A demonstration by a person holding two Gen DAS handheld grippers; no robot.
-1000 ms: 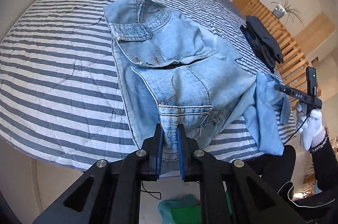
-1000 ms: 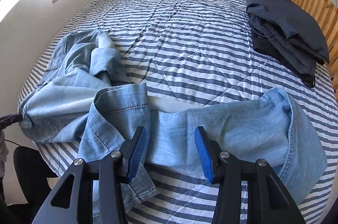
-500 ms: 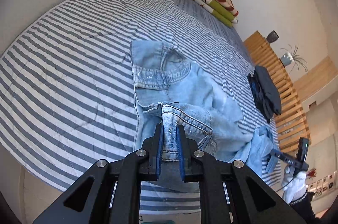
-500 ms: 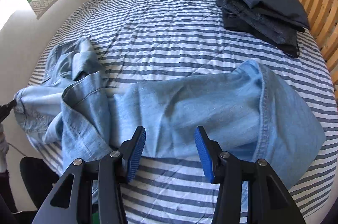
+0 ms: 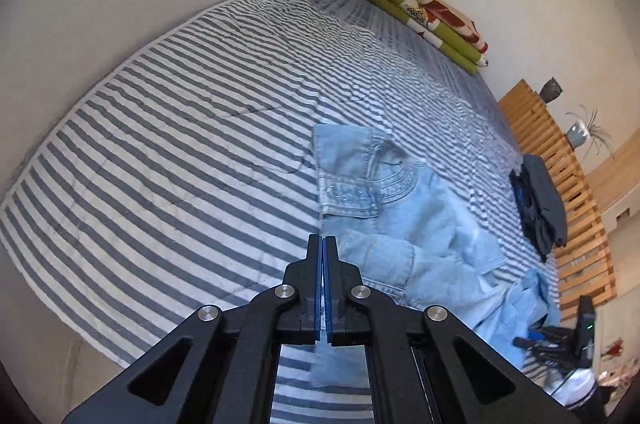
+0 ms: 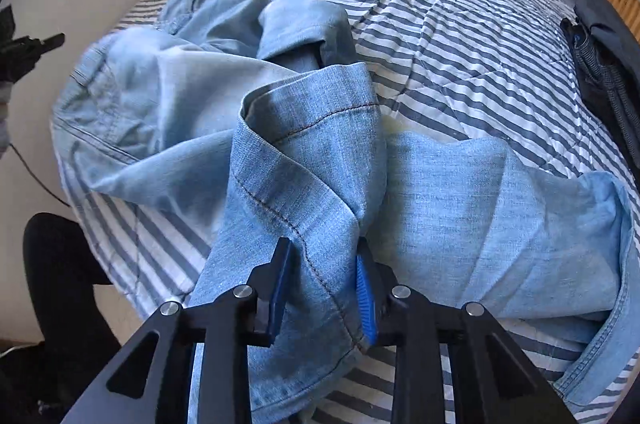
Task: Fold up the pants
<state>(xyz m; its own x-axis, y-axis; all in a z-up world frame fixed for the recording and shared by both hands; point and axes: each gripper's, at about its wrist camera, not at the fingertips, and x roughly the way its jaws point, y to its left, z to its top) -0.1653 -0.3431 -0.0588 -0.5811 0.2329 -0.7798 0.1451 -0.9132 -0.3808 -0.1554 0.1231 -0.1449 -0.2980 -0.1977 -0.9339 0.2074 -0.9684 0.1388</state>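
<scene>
Light blue denim pants [image 6: 304, 151] lie rumpled near the edge of the grey-and-white striped bed [image 5: 192, 143], waist end at the left. The left claw [image 5: 322, 288] is pressed shut on nothing. The right claw [image 6: 322, 284] has just been closing and now pinches a bunched leg. Best to lift that leg clear, shake out the twist, then lay it flat over its partner, hems matched.

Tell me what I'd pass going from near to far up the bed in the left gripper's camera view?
Left gripper, shut and empty → light blue jeans → bare striped bedspread → folded green and red blanket at the far wall.
</scene>
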